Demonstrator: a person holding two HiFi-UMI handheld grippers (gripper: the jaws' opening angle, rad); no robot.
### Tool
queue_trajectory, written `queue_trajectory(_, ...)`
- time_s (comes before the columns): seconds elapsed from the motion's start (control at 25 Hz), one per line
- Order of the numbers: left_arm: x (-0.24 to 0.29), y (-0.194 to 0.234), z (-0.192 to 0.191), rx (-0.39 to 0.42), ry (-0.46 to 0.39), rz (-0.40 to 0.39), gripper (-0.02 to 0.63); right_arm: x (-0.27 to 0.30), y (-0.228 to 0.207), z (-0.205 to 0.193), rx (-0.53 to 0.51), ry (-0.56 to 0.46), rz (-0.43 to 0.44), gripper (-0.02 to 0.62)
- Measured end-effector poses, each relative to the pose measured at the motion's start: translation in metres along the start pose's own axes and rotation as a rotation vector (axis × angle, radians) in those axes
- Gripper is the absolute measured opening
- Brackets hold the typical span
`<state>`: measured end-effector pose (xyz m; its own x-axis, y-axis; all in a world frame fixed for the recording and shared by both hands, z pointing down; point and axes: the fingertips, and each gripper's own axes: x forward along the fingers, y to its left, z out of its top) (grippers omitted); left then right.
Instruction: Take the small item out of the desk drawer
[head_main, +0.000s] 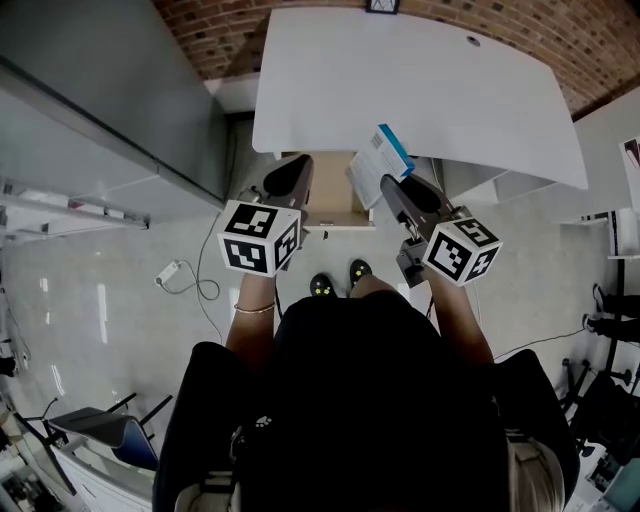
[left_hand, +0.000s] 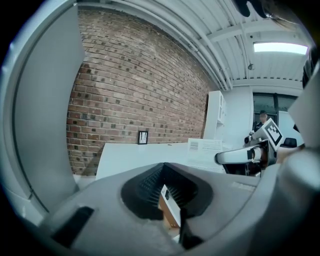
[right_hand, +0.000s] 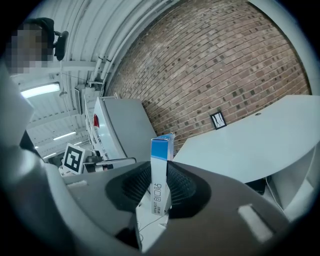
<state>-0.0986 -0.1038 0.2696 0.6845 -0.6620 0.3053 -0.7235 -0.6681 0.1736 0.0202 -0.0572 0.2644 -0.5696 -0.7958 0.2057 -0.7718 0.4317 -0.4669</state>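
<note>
My right gripper (head_main: 392, 186) is shut on a small blue-and-white box (head_main: 378, 160), held up over the front edge of the white desk (head_main: 420, 90). In the right gripper view the box (right_hand: 161, 165) stands upright between the ribbed pads. Under the desk the wooden drawer (head_main: 335, 215) stands pulled out, between both grippers. My left gripper (head_main: 291, 174) hangs beside the drawer's left side with its jaws shut and nothing clearly held. In the left gripper view a white, wood-edged panel (left_hand: 170, 206) shows in the gap below the jaws. The box (left_hand: 205, 146) appears to the right there.
A grey cabinet (head_main: 100, 100) stands left of the desk. A white plug and cable (head_main: 180, 275) lie on the floor at the left, and a blue chair (head_main: 100, 430) stands at the bottom left. Behind the desk is a brick wall with a small frame (left_hand: 143, 136).
</note>
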Motion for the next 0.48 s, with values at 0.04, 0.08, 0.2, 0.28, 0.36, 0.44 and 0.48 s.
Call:
queue_trajectory(0.04, -0.002, 0.001, 0.001, 0.001, -0.004, 0.003, -0.002, -0.001, 0.002, 0.002, -0.006, -0.003, 0.003, 0.106)
queue_trajectory(0.08, -0.003, 0.002, 0.001, -0.001, -0.007, 0.007, -0.002, -0.001, 0.004, 0.003, -0.012, -0.004, 0.007, 0.106)
queue_trajectory(0.2, -0.008, 0.006, 0.001, -0.007, -0.01, 0.015, -0.002, -0.001, 0.011, 0.006, -0.033, -0.006, 0.014, 0.106)
queue_trajectory(0.28, -0.012, 0.007, 0.001, -0.006, -0.013, 0.016, -0.002, -0.001, 0.013, 0.007, -0.038, -0.011, 0.017, 0.106)
queue_trajectory(0.36, -0.014, 0.007, 0.001, -0.005, -0.019, 0.014, -0.002, -0.001, 0.015, 0.008, -0.041, -0.017, 0.018, 0.106)
queue_trajectory(0.44, -0.015, 0.006, 0.003, 0.002, -0.022, 0.013, -0.002, -0.002, 0.017, 0.01, -0.046, -0.021, 0.021, 0.106)
queue_trajectory(0.48, -0.015, 0.006, 0.004, 0.007, -0.022, 0.014, -0.002, -0.002, 0.017, 0.01, -0.047, -0.022, 0.022, 0.106)
